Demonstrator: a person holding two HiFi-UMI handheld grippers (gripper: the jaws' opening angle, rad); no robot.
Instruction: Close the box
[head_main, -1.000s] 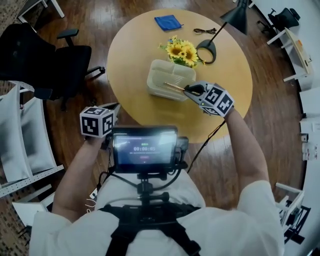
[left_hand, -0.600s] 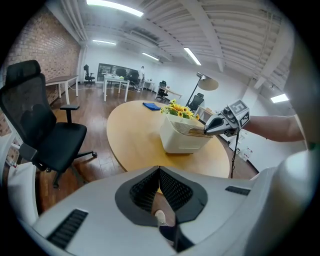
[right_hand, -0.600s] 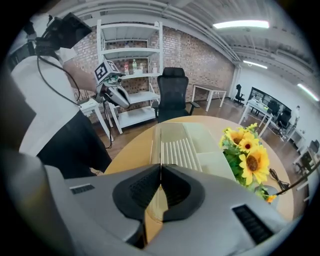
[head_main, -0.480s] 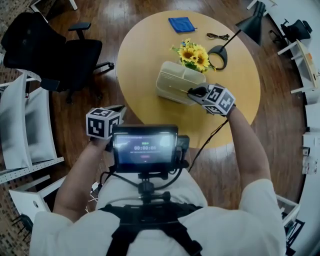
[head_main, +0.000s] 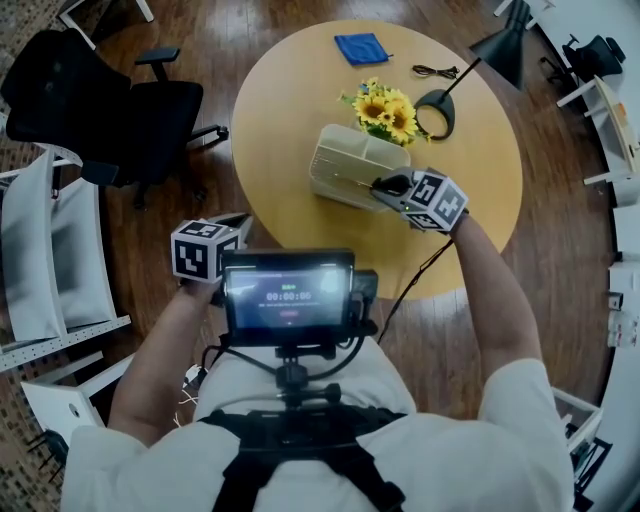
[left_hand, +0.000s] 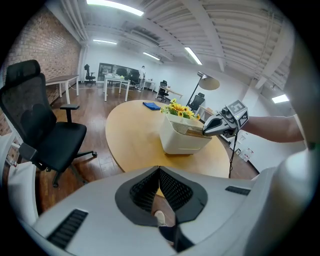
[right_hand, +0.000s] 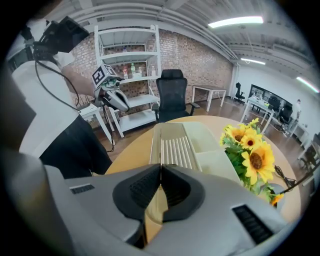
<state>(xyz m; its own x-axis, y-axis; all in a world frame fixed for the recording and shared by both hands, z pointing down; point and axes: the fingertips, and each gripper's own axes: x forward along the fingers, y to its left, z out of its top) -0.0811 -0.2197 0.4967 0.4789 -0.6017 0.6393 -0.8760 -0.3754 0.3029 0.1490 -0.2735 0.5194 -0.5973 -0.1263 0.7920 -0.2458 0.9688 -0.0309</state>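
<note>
A cream plastic box (head_main: 345, 162) stands near the middle of the round wooden table (head_main: 280, 110). Its ribbed lid (right_hand: 172, 147) is part raised. My right gripper (head_main: 378, 184) is at the box's near right edge, shut on the lid's thin rim, which runs straight out from between the jaws in the right gripper view. The left gripper view shows the same tip (left_hand: 205, 131) resting at the top of the box (left_hand: 182, 137). My left gripper (head_main: 238, 216) hangs off the table's near left edge, shut and empty.
Sunflowers (head_main: 385, 108) stand right behind the box. A black desk lamp (head_main: 440, 105), a coiled cable (head_main: 432, 71) and a blue cloth (head_main: 362, 47) lie at the table's far side. A black office chair (head_main: 110, 110) and white shelves (head_main: 50, 260) are to the left.
The head view has shifted, so the table sits further right and higher. My right gripper keeps its hold at the lid's rim. The left gripper has barely moved.
</note>
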